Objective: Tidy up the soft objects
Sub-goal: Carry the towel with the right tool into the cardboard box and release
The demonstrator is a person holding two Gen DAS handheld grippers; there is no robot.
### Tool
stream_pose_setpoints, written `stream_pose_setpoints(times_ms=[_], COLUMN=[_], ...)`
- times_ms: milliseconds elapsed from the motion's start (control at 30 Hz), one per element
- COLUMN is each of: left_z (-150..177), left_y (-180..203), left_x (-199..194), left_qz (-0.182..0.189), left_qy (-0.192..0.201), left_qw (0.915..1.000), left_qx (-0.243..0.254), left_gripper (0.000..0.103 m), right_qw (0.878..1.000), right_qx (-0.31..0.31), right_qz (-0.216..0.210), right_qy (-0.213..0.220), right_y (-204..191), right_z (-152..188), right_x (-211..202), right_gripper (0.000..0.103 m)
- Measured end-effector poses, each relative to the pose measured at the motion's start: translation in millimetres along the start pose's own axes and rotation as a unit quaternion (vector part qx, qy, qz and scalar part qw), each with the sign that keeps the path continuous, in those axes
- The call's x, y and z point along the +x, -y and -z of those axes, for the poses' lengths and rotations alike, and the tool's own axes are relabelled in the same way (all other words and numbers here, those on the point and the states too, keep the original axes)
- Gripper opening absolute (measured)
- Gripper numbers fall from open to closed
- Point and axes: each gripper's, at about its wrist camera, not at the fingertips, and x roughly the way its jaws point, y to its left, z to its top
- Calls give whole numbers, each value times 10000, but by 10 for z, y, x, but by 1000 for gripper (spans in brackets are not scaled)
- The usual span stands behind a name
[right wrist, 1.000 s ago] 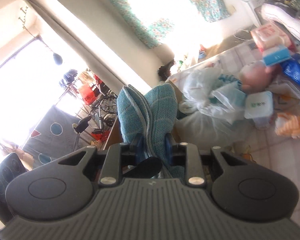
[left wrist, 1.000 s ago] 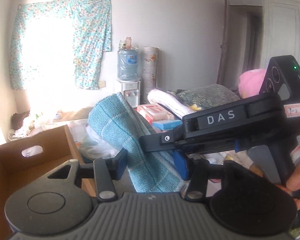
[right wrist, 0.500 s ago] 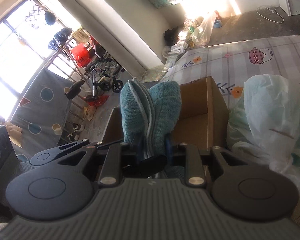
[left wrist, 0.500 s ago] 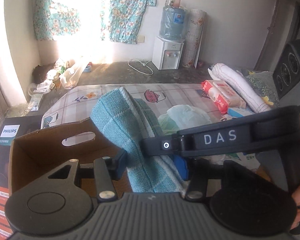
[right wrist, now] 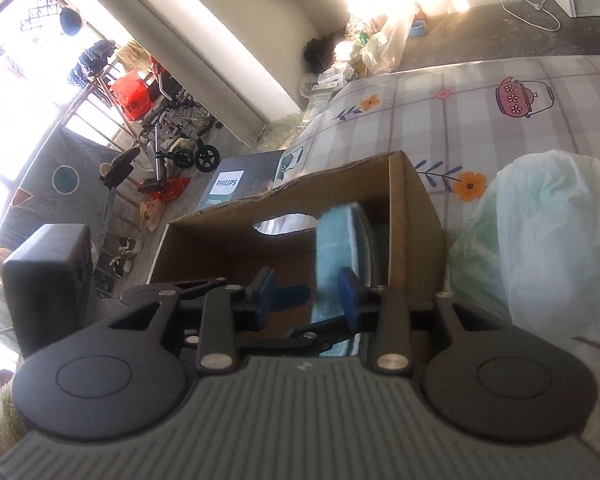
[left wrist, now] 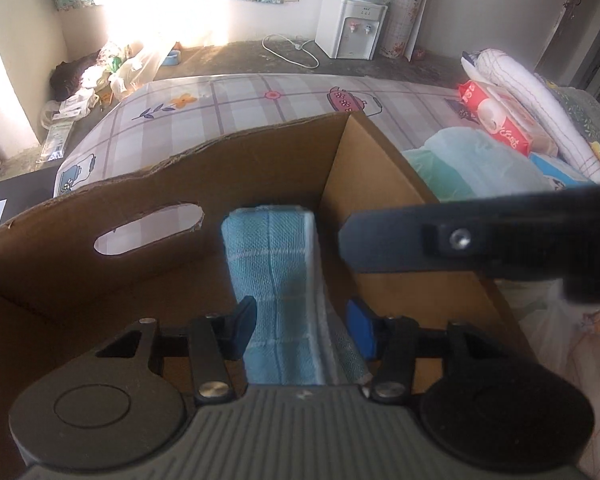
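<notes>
1. Folded blue towel (left wrist: 274, 280) standing upright inside the cardboard box (left wrist: 148, 216), tucked toward the corner at about 1 o'clock of the box interior in the left wrist view.
2. Left gripper (left wrist: 300, 330): jaws part-spread with the towel between them; left pad touching the cloth, right pad apparently a little clear of it, so likely a loose hold at best.
3. Right gripper (right wrist: 306, 298): jaws opening, towel (right wrist: 340, 248) beside the right-hand pad, left pad well clear; reads as letting go.
4. Done so far, judging by position: this one towel delivered into the box, not yet fully released.
5. Left to do, by the look of it: plastic bag (right wrist: 540, 248) at 3 o'clock of the box, plus red packet (left wrist: 504, 120) and white rolled cloth (left wrist: 520, 92) at 2 o'clock on the patterned mattress (left wrist: 260, 100); task seemingly early.
</notes>
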Motion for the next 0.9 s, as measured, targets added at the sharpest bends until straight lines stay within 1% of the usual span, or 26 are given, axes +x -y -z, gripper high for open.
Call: stream_pose_setpoints(times_ms=[167,233,300,333,400,433,467,500,600,667,733,800,867,900], left_z=[1,2,-11,-18,-39,-47,-56,-57,-47,-33,-54,-40,-25,-20], left_y=[32,59,92,96,100,99,92,75,6,-62,-146,-178,-198,-211], left_x=[291,338,334,331,324,322,332,342,329,262,118,-47,-207,-257], left_qz=[-254,-348,-350,-316,-199,-137,-104,-94,43,118,48,-102,-437,-612], left_qy=[-359,-368,-343,-340,-272,-227,-198,-151,-48,-20,126,325,497,516], left_qw=[9989,9985,9986,9989,9994,9996,9996,9994,9982,9961,9942,9935,9916,9902], left_qx=[130,185,190,118,-31,-104,-194,-280,-595,-872,-1066,-1089,-1114,-1142], left_gripper=[51,51,53,55,55,54,50,48,49,49,49,49,49,49], right_qw=[9987,9977,9966,9960,9948,9940,9932,9925,9909,9909,9914,9913,9909,9908], right_qx=[140,151,189,221,279,316,361,408,574,607,576,561,550,540], right_qz=[-281,-353,-432,-483,-562,-599,-629,-665,-740,-702,-639,-625,-627,-624], right_qy=[396,552,678,724,806,859,910,938,969,974,988,1014,1055,1069], right_y=[137,176,237,268,319,362,388,425,540,584,609,627,639,642], right_z=[-19,-12,13,39,88,118,169,215,358,452,524,579,625,640], right_x=[-300,-434,-561,-628,-728,-779,-842,-890,-995,-1051,-1113,-1173,-1235,-1265], right_gripper=[34,34,34,34,34,34,34,34,35,35,35,35,35,35])
